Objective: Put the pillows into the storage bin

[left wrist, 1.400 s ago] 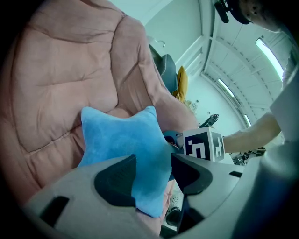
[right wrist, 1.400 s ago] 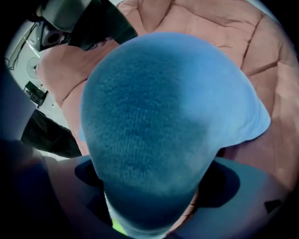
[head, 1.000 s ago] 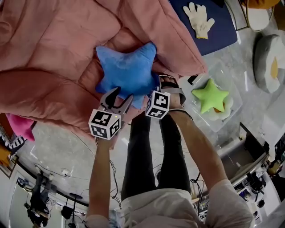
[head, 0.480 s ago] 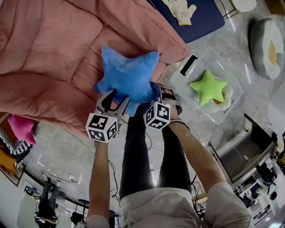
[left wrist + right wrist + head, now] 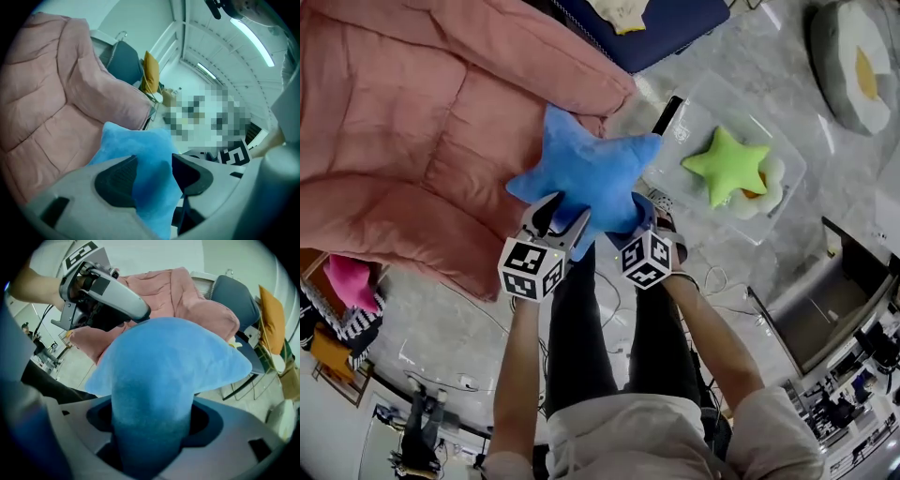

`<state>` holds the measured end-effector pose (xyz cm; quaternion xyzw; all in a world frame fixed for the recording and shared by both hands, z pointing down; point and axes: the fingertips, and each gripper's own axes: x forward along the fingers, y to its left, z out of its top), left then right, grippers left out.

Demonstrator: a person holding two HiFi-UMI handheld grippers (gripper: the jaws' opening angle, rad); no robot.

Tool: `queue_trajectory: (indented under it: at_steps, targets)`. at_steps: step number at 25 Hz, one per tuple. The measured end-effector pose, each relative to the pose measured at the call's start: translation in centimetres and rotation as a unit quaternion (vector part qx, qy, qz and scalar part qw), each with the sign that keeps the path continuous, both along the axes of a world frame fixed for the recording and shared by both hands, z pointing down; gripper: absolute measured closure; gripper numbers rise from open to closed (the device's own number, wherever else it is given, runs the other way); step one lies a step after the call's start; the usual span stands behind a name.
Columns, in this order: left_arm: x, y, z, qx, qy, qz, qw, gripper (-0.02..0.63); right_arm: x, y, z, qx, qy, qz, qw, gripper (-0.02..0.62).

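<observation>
A blue star-shaped pillow [image 5: 592,171] hangs in the air between the pink quilt and the clear storage bin [image 5: 787,192]. My left gripper [image 5: 558,217] is shut on one of its lower points, and the blue fabric [image 5: 150,176] is squeezed between the dark pads. My right gripper [image 5: 639,214] is shut on another lower point; the pillow [image 5: 164,376] fills that view between the jaws. A green star pillow [image 5: 727,167] lies inside the bin on top of a pale one.
A pink quilt [image 5: 403,122] covers the upper left. A dark blue chair seat [image 5: 661,26] is at the top, a round grey cushion [image 5: 853,61] at the upper right. A black remote [image 5: 667,116] rests by the bin's near edge. Cables run over the marble floor.
Both grippers have carried the blue star pillow off the quilt and to the right, toward the bin. The pillow has risen and turned with them.
</observation>
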<state>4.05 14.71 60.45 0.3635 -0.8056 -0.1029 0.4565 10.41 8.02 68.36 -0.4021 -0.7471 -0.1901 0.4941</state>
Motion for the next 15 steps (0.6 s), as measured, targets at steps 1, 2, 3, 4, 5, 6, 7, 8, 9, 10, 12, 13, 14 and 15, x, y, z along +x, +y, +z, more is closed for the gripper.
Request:
queue_trajectory:
  at_steps: [1,2,3,4,5,6,7,8,9,10,12,13,14,15]
  targets:
    - [0.4,-1.2,0.1,-0.002,0.001,0.006,1.0,0.368,0.4,-1.2,-0.1,0.002,-0.001,0.002,1.0,0.227]
    - [0.9,-2.2,0.1,-0.002,0.003,0.011,0.9999,0.368,0.7,-2.3,-0.1,0.005,-0.004,0.001,1.0,0.227]
    - [1.3,-3.3,0.2,-0.003,0.005,0.014,0.9999,0.368,1.1,-3.5,-0.1,0.008,-0.007,-0.001,1.0,0.227]
    - [1.8,-4.3,0.3,-0.003,0.008,0.018,0.9998,0.37,1.4,-4.7,-0.1,0.011,-0.01,-0.004,1.0,0.227]
    - [2.2,-5.4,0.4,-0.004,0.01,0.022,0.9997,0.368,1.7,-5.9,-0.1,0.014,-0.014,-0.007,1.0,0.227]
    - [2.6,-6.6,0.5,-0.004,0.012,0.027,0.9996,0.37,2.1,-7.1,-0.1,0.015,-0.016,-0.01,1.0,0.227]
    - [3.1,-7.9,0.6,-0.003,0.015,0.032,0.9994,0.37,2.6,-8.4,-0.1,0.016,-0.018,-0.011,1.0,0.229]
    - [3.5,-9.3,0.7,-0.002,0.016,0.038,0.9991,0.368,3.0,-9.8,-0.1,0.016,-0.02,-0.01,1.0,0.23]
    - [3.9,-10.7,0.8,0.0,0.017,0.044,0.9989,0.37,3.5,-11.2,-0.1,0.017,-0.021,-0.007,1.0,0.232]
    - [4.1,-12.1,0.9,0.0,0.016,0.048,0.9987,0.368,3.8,-12.5,-0.2,0.018,-0.023,-0.004,1.0,0.233]
    - [4.4,-14.7,1.2,0.001,0.014,0.051,0.9986,0.368,4.4,-15.0,-0.3,0.019,-0.026,0.007,0.999,0.24]
    - [4.5,-15.9,1.3,0.002,0.014,0.053,0.9985,0.368,4.6,-16.1,-0.3,0.018,-0.026,0.016,0.999,0.242]
    - [4.5,-17.2,1.3,0.003,0.013,0.057,0.9983,0.368,4.9,-17.2,-0.3,0.017,-0.026,0.026,0.999,0.242]
    - [4.6,-18.5,1.4,0.004,0.012,0.065,0.9978,0.368,5.2,-18.3,-0.2,0.016,-0.027,0.038,0.999,0.242]
